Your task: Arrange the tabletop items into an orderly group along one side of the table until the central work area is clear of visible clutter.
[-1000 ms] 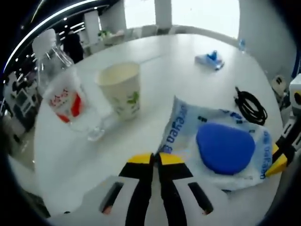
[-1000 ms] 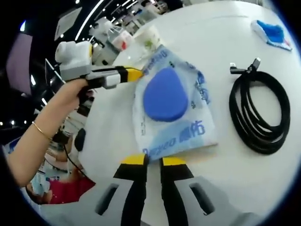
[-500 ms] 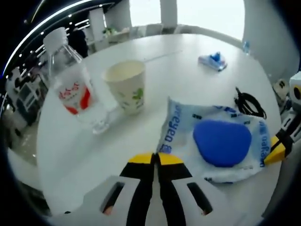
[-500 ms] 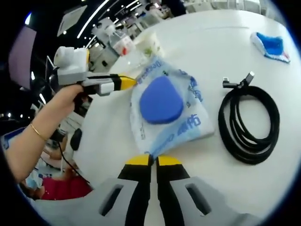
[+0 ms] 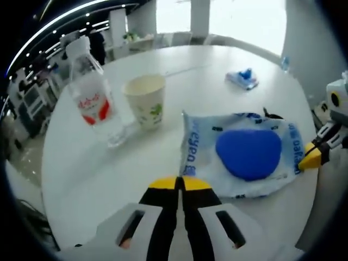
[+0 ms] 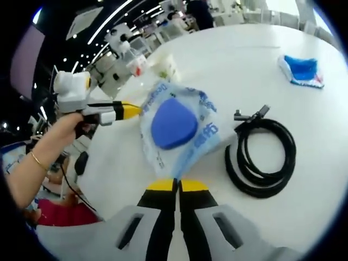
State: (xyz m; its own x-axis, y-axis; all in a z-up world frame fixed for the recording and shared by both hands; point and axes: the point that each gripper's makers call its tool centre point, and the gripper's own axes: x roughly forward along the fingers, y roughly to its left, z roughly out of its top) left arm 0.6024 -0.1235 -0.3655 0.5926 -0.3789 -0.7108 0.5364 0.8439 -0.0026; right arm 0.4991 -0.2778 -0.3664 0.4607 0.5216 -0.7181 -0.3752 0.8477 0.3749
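On white rnd table [image 5: 81,179]: bottle [image 5: 97,103], cup [image 5: 145,100].

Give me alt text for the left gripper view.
Left gripper, jaws shut on the edge of a clear packet holding a blue pad, on a white table. Behind stand a water bottle and paper cup.

In the left gripper view, a water bottle [image 5: 93,93] is stood just left of a paper cup [image 5: 145,100] on the counter [image 5: 81,179]. A plastic pouch [image 5: 242,155] is laid to their right, a coiled cable [image 6: 261,157] beside it, and a small packet [image 5: 242,79] farther back.
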